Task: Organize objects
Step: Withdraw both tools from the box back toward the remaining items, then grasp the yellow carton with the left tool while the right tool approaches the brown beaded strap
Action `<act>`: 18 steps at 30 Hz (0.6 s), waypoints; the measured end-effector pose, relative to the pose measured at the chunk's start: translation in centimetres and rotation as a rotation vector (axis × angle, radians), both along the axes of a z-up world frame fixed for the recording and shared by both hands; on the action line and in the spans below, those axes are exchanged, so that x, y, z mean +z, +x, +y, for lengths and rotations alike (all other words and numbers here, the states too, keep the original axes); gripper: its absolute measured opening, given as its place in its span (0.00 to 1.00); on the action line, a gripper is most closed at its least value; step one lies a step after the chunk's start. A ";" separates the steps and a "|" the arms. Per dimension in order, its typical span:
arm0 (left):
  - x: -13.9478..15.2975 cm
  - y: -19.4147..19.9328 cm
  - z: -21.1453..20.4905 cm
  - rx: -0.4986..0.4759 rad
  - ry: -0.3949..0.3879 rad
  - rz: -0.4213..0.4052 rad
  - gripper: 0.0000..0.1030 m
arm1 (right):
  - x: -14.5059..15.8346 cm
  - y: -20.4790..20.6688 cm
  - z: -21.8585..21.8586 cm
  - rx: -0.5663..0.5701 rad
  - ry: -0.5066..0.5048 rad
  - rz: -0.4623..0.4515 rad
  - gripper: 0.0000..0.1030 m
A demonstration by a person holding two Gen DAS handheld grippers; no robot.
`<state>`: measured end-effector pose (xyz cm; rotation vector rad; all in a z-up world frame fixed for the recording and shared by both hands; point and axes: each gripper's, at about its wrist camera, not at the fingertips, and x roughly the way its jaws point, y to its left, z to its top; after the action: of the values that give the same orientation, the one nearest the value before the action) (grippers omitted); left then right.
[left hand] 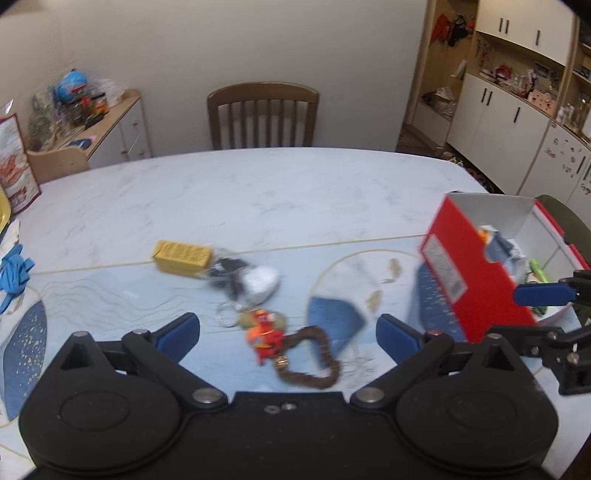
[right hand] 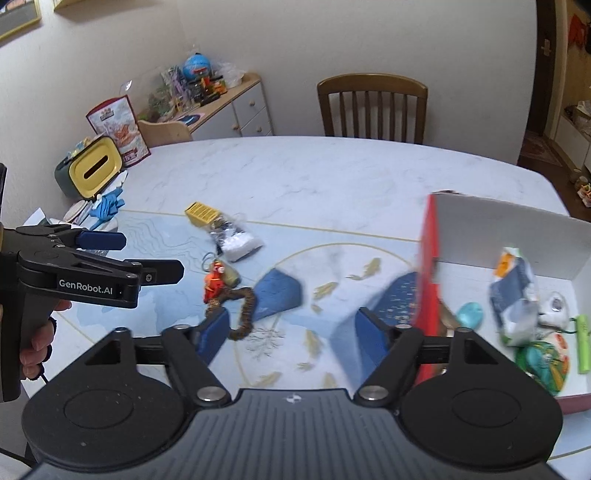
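While both grippers hang over the bench (left hand: 258, 192), L gripper (left hand: 288, 328) & R gripper (right hand: 291, 328) gape wide, empty. Keychain (left hand: 266, 332) lies betw. L fingers; box (right hand: 517, 236) at right.

A plain off-white wall (left hand: 258, 44) closes the far side of the room. Against it stands a wooden slat-back chair (left hand: 263, 114), pushed up to the pale marbled table (left hand: 277, 184). To the left sits a low sideboard (left hand: 122, 125) with drawers and round knobs — its top crowded with clutter, a blue globe (right hand: 197, 66) among it. On the right runs a tall wall unit (left hand: 517, 74) — white doors with dark handles, open light-wood shelves between. Picture frames (right hand: 18, 18) hang high on the left wall.
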<state>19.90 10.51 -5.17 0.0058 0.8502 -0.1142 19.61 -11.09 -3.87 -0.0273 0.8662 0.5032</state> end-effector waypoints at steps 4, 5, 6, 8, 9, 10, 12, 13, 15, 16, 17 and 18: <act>-1.1 0.9 2.7 0.051 -0.014 0.035 0.99 | -1.4 0.7 2.4 -0.008 -0.015 0.021 0.79; -1.4 1.1 3.3 0.059 -0.015 0.041 0.99 | -1.8 0.9 2.9 -0.010 -0.016 0.030 0.79; -1.6 1.4 3.9 0.067 -0.017 0.045 0.99 | -2.2 1.2 3.4 -0.014 -0.017 0.040 0.79; -2.0 2.0 5.2 0.086 -0.017 0.052 0.99 | -3.0 1.6 4.4 -0.014 -0.023 0.057 0.79; -2.2 2.3 5.7 0.094 -0.018 0.052 0.99 | -3.4 1.8 4.9 -0.015 -0.030 0.062 0.79; -2.3 2.8 6.3 0.103 -0.016 0.050 0.99 | -3.8 1.9 5.4 -0.015 -0.037 0.067 0.79; -2.5 3.8 7.3 0.119 -0.007 0.043 0.99 | -4.4 2.2 6.2 -0.015 -0.054 0.072 0.79; -2.6 4.3 7.7 0.122 -0.001 0.039 0.99 | -4.6 2.4 6.6 -0.017 -0.061 0.077 0.79; -2.9 5.5 8.4 0.127 0.018 0.028 0.99 | -5.1 2.8 7.2 -0.013 -0.059 0.091 0.79; -3.1 6.1 8.7 0.129 0.030 0.022 0.99 | -5.4 3.0 7.5 -0.013 -0.061 0.097 0.79; -3.3 6.7 9.0 0.134 0.042 0.018 0.99 | -5.6 3.1 7.7 -0.013 -0.066 0.102 0.79; -3.5 7.4 9.4 0.136 0.050 0.015 0.99 | -5.7 3.2 8.0 -0.011 -0.069 0.106 0.79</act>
<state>27.29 19.88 -8.64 -0.0061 0.8661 0.0346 22.83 -3.09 -9.61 -0.0596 0.9873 0.4673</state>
